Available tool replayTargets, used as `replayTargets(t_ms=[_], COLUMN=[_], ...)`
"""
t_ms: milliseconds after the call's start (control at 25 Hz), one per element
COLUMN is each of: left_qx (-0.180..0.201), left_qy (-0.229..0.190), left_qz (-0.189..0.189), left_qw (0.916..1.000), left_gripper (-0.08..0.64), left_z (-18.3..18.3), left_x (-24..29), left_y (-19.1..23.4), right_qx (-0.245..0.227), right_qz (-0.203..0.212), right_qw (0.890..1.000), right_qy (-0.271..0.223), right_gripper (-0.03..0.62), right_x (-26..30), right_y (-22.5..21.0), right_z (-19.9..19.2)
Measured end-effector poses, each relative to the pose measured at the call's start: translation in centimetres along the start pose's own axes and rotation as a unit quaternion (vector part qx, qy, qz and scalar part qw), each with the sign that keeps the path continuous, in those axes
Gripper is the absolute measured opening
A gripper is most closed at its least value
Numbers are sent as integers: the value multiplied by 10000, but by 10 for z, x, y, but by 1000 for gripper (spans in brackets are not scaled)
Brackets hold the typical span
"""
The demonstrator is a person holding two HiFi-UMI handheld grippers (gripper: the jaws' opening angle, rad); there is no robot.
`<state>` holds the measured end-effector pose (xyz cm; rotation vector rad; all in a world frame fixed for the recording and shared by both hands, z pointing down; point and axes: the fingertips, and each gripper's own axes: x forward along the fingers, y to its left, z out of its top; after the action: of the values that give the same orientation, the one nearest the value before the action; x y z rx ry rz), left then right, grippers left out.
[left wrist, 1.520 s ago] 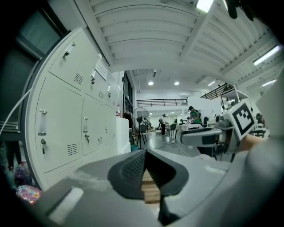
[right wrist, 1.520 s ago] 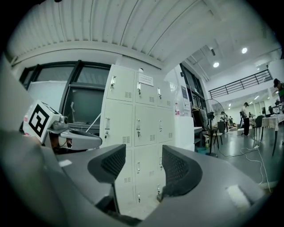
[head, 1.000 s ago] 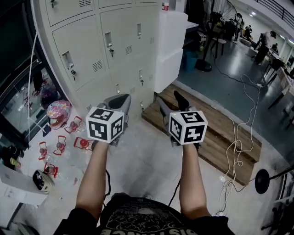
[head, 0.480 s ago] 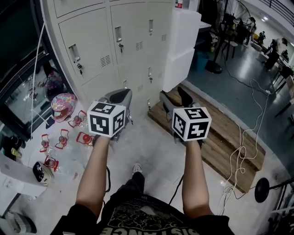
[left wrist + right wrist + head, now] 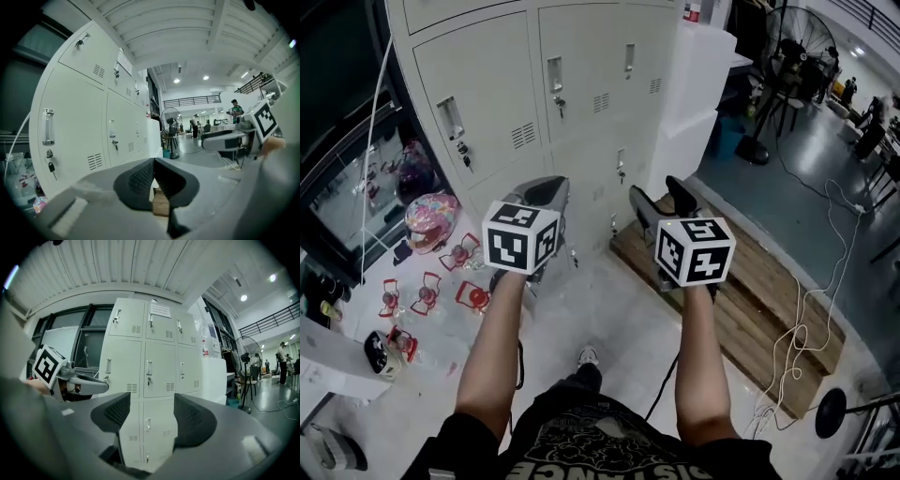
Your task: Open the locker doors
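Note:
The pale grey lockers (image 5: 581, 94) fill the upper middle of the head view, a short way ahead of both grippers. Every door in view is closed, each with a vertical handle (image 5: 555, 75) and a key hanging in its lock. My left gripper (image 5: 546, 192) is held in the air facing them, its jaws pressed together with nothing between; in the left gripper view the lockers (image 5: 84, 122) pass on the left of the left gripper (image 5: 153, 161). My right gripper (image 5: 661, 202) is open and empty. Seen from the right gripper (image 5: 152, 413), the lockers (image 5: 150, 380) stand straight ahead.
White foam blocks (image 5: 694, 103) stand against the lockers' right side, on a low wooden platform (image 5: 750, 281). Red objects (image 5: 422, 295) and a pink helmet (image 5: 429, 217) lie on the floor at the left, beside a glass wall. Cables (image 5: 797, 328) trail at the right; a fan (image 5: 797, 47) stands beyond.
The person has stepped toward the lockers, which now sit nearer and more central. A shoe has come into view below. Both grippers kept their states.

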<state>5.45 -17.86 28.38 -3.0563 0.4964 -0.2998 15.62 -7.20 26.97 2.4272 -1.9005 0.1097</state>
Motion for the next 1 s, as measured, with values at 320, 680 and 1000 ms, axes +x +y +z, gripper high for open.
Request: replayTargets(t_ms=[320,680,1000], left_qx=[-48,-154,-148], left_qy=[95,122,60], left_qz=[363,857,1152], left_qw=[9993,9961,9932], left_gripper=[3,4,5], left_z=[11,16,19], left_x=[59,101,119], left_y=[77,151,186], right_qx=[-45,-94,-146], right_qz=[273,515,730], right_qw=[9996,9985,9971], right_qy=[75,146,160], right_gripper=[282,284,284], right_x=[96,183,228], right_y=[-17,-24,-17], right_z=[15,25,28])
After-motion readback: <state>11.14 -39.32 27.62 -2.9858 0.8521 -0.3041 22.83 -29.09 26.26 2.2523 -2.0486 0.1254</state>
